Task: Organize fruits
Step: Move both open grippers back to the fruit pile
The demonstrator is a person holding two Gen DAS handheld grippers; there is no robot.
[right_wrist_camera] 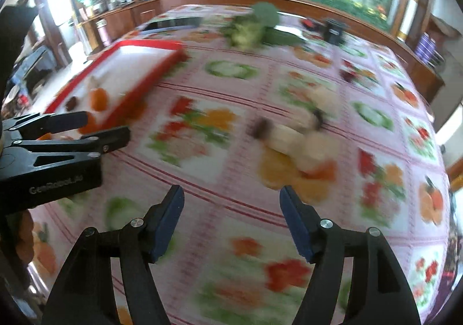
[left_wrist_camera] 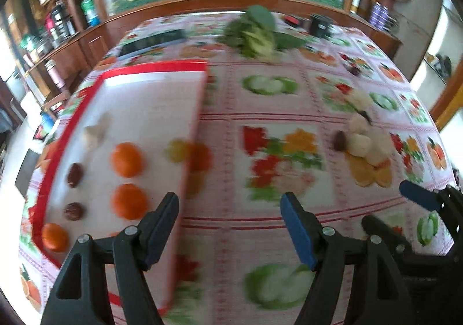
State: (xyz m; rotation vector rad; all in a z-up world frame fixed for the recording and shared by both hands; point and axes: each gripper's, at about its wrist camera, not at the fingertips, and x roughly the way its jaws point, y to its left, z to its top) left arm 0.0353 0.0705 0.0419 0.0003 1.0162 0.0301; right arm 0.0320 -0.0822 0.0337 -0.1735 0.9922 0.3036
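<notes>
Step, as I judge: between placements, both grippers travelling, views blurred.
Left gripper: jaws apart, empty.
Right gripper: jaws apart, empty.
Red-rimmed tray at 10 o'clock holds oranges and dark fruits.
Loose pale fruit pile on tablecloth at 2 o'clock, well apart from tray.
Next: reach pile, close on one piece.

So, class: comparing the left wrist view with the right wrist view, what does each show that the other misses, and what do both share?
Only the left wrist view shows the near end of the red-rimmed tray, with three oranges, e.g., and two dark round fruits, e.g., plus the open left gripper head-on. Only the right wrist view shows the open right gripper head-on and the left gripper from the side. Both share the fruit-print tablecloth, the leafy greens and the pale pile of items still off the tray.
</notes>
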